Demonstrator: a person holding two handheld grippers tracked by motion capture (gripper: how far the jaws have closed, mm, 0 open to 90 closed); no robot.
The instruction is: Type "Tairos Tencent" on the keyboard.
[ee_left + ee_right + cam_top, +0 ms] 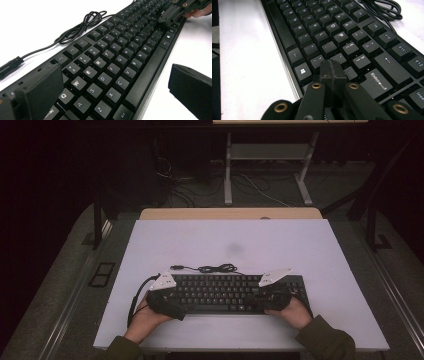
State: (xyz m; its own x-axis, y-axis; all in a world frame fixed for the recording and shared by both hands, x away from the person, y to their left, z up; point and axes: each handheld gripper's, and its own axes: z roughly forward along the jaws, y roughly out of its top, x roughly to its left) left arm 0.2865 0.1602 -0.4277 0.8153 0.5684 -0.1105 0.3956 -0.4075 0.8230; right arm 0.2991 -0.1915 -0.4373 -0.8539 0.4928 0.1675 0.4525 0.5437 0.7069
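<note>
A black keyboard (235, 292) lies flat near the front edge of the white table (300, 245), its loose cable (212, 268) coiled just behind it. The left gripper (167, 304) is spread wide across the keyboard's left end, one jaw over the top-left keys and the other off the front edge above the table, and nothing is pinched. The right gripper (333, 72) is clenched with its pads pressed together, empty, its tip poised at the keys left of Enter (378, 81). The keyboard is judged rigid, moderately heavy and long, so flexing is not expected, but tilting is likely if it is lifted from one end. The keycaps are smooth and could pop off; a hold across the solid frame edges at both ends is judged best. The trailing cable may drag or snag.
</note>
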